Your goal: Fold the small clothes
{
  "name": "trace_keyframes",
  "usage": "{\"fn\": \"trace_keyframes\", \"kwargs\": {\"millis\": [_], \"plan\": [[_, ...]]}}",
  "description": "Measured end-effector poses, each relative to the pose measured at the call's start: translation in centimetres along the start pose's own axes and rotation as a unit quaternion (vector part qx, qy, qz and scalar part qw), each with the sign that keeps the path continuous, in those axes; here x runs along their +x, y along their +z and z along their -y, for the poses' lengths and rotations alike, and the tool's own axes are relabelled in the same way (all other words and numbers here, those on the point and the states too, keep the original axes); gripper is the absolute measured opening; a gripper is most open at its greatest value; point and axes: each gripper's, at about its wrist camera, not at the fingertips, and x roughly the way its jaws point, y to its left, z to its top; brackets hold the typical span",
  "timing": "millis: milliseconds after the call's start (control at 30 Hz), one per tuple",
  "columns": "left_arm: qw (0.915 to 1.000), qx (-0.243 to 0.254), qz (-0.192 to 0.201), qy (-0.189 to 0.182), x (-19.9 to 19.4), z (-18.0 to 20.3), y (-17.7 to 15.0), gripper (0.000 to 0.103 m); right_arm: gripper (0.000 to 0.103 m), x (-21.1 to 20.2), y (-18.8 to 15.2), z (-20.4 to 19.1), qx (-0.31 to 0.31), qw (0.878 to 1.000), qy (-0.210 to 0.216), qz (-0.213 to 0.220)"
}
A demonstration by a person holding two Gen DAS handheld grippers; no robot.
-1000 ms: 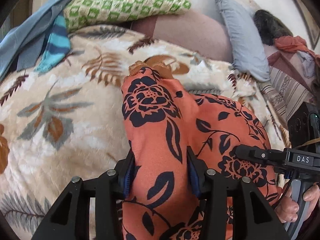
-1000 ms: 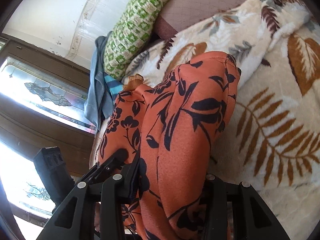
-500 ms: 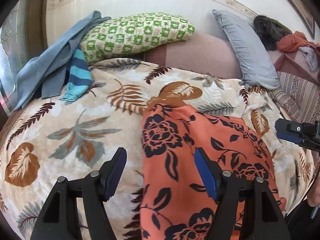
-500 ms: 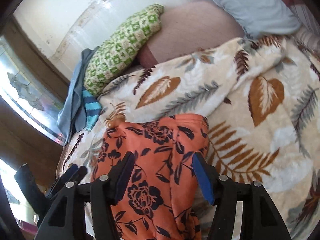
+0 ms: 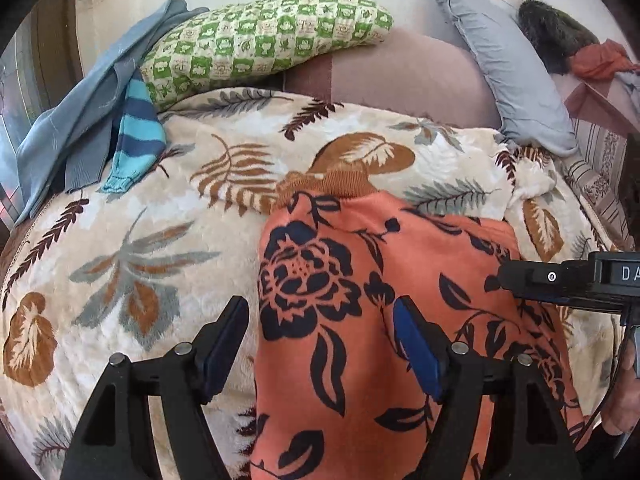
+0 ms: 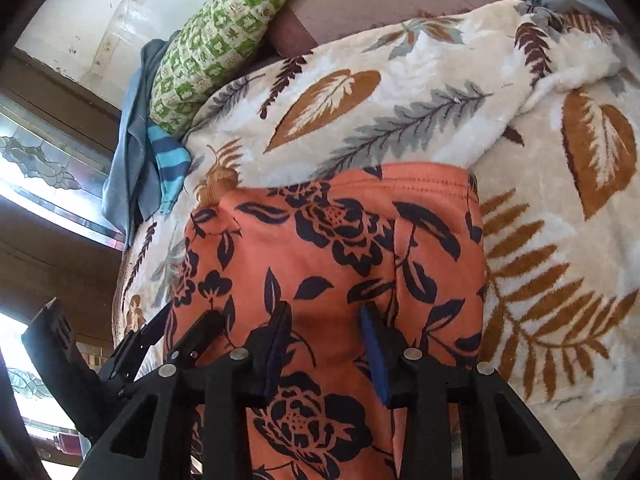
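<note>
Cloth fills the left wrist view: an orange garment with a dark flower print [image 5: 360, 320] lies flat on the cream fleece blanket with brown leaves [image 5: 140, 240], its long axis running away from the camera. The left gripper [image 5: 320, 340] has its jaws wide apart, holding nothing, above the garment's left edge; the right gripper [image 5: 560, 284] shows at the right side. In the right wrist view the same garment [image 6: 340, 240] stretches forward to a stitched hem. Here the right gripper [image 6: 326, 340] has its jaws apart too, low over the middle of the cloth, so I judge it the nearer one for the next fold.
</note>
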Motion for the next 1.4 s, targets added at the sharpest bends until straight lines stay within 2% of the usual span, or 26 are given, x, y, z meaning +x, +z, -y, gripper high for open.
{"fn": "trace_keyframes", "kwargs": {"millis": [67, 167, 233, 367, 467, 633, 767, 900, 1033, 1233, 1300, 1400], "plan": [[0.9998, -0.009, 0.010, -0.012, -0.2, -0.3, 1.0, 0.076, 0.040, -0.3, 0.9, -0.3, 0.008, 1.000, 0.024, 0.008], [0.9993, -0.031, 0.009, -0.021, 0.6, -0.9, 2.1, 0.081, 0.040, 0.7, 1.6, -0.8, 0.003, 1.000, 0.009, 0.008], [0.9986, -0.041, -0.013, -0.029, 2.1, -1.0, 2.3, 0.083, 0.040, 1.9, 1.7, -0.8, 0.004, 1.000, 0.000, 0.003], [0.9944, -0.045, -0.093, -0.023, 6.1, -1.1, 1.3, 0.084, 0.041, 3.9, 2.1, 0.5, 0.023, 1.000, -0.005, -0.003], [0.9922, -0.072, -0.096, -0.034, 6.6, -1.8, 0.9, 0.089, 0.041, 4.2, 2.2, 0.8, 0.018, 1.000, 0.002, -0.001], [0.9944, -0.073, -0.075, -0.019, 6.2, -1.5, 0.2, 0.093, 0.041, 4.4, 1.7, 0.6, -0.004, 1.000, -0.004, 0.011], [0.9949, -0.085, -0.053, -0.011, 4.2, -1.7, -1.0, 0.093, 0.040, 3.7, 1.2, -0.1, -0.025, 0.999, -0.016, 0.021], [0.9944, -0.100, -0.031, 0.005, 1.3, -1.5, -3.1, 0.093, 0.041, -0.2, -0.2, -1.2, -0.045, 0.996, -0.012, 0.074], [0.9971, -0.070, 0.001, 0.030, -2.3, -0.2, -5.7, 0.093, 0.041, -4.8, -1.6, -2.1, -0.063, 0.991, 0.025, 0.119], [0.9963, -0.062, 0.025, 0.054, -6.0, -1.1, -9.9, 0.093, 0.041, -8.6, -4.9, -0.9, -0.041, 0.991, 0.079, 0.097], [0.9951, -0.075, 0.007, 0.064, -5.8, -1.9, -11.0, 0.093, 0.041, -9.4, -5.9, -0.2, -0.031, 0.991, 0.091, 0.090], [0.9936, -0.103, -0.007, 0.045, -5.0, -2.9, -11.6, 0.095, 0.041, -10.1, -6.7, 0.8, -0.018, 0.990, 0.108, 0.084]]}}
